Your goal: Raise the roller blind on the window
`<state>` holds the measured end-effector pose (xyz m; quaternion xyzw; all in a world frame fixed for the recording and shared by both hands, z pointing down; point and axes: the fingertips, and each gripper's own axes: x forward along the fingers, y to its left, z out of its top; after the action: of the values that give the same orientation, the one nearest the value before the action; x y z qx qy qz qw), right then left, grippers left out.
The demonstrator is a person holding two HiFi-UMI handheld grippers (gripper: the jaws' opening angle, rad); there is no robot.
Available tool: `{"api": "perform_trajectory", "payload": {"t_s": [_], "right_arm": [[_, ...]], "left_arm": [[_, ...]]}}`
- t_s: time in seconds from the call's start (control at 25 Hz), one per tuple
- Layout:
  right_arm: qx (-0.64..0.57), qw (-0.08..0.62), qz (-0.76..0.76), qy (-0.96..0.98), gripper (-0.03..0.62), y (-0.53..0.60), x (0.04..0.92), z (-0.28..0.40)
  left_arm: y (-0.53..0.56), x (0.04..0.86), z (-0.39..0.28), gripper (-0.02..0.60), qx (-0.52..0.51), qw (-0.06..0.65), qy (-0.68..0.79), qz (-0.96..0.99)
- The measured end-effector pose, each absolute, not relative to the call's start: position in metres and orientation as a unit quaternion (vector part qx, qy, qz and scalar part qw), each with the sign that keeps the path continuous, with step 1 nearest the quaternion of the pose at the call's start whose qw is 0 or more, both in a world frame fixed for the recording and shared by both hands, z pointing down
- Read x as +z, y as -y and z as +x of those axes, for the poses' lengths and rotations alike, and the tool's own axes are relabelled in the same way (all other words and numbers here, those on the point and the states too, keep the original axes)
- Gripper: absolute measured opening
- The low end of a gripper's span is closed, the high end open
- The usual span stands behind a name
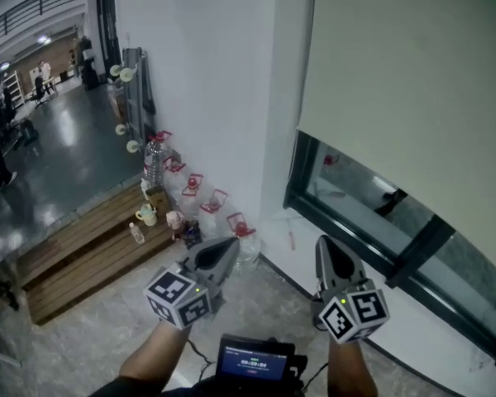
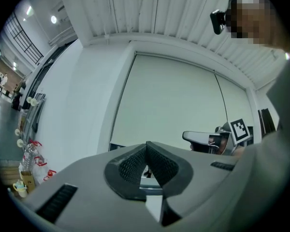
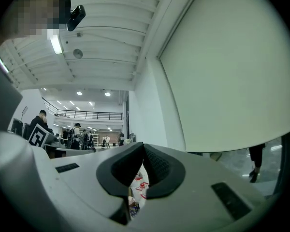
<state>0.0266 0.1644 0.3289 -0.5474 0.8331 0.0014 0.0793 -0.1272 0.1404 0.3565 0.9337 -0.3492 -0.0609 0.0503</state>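
A pale roller blind [image 1: 413, 89] hangs over the window at the right, its bottom edge slanting across the view. Below it shows a strip of glass in a dark window frame [image 1: 347, 230]. The left gripper [image 1: 230, 245] and right gripper [image 1: 324, 241] are held side by side in front of the white wall and window corner, apart from the blind. Both are shut with nothing between their jaws. In the left gripper view the shut left gripper [image 2: 146, 147] faces the blind [image 2: 169, 100], with the right gripper [image 2: 189, 136] beside it. The right gripper [image 3: 142, 148] sees the blind [image 3: 232, 71] at its right.
Several clear bottles with red handles [image 1: 202, 193] stand along the white wall [image 1: 207, 73]. A low wooden platform [image 1: 83, 255] with cups lies at the left. A small screen device [image 1: 252, 361] sits at the person's waist. People stand far off in the hall [image 3: 75, 132].
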Motion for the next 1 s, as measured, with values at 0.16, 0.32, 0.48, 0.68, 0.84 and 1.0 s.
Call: {"api": "perform_trajectory", "payload": {"t_s": [0.16, 0.32, 0.48, 0.68, 0.84, 1.0], "right_arm": [[-0.004, 0.071, -0.534, -0.842, 0.008, -0.12, 0.331, 0.039], [0.002, 0.082, -0.519, -0.851, 0.008, -0.084, 0.327, 0.059], [0.004, 0.101, -0.501, -0.859, 0.008, -0.056, 0.322, 0.079], [0.002, 0.1, -0.485, -0.869, 0.008, -0.028, 0.327, 0.1], [-0.006, 0.108, -0.478, -0.871, 0.008, -0.012, 0.328, 0.105], [-0.012, 0.113, -0.474, -0.873, 0.007, 0.006, 0.33, 0.11]], "left_arm": [[-0.101, 0.35, -0.107, -0.006, -0.055, 0.045, 0.362, 0.929], [-0.065, 0.346, -0.081, -0.007, -0.053, 0.037, 0.371, 0.926], [-0.037, 0.339, -0.061, -0.006, -0.05, 0.028, 0.383, 0.922], [-0.012, 0.343, -0.038, -0.007, -0.04, 0.022, 0.394, 0.918], [0.004, 0.343, -0.029, -0.008, -0.03, 0.029, 0.393, 0.919], [0.021, 0.345, -0.027, -0.007, -0.026, 0.028, 0.402, 0.915]]}}
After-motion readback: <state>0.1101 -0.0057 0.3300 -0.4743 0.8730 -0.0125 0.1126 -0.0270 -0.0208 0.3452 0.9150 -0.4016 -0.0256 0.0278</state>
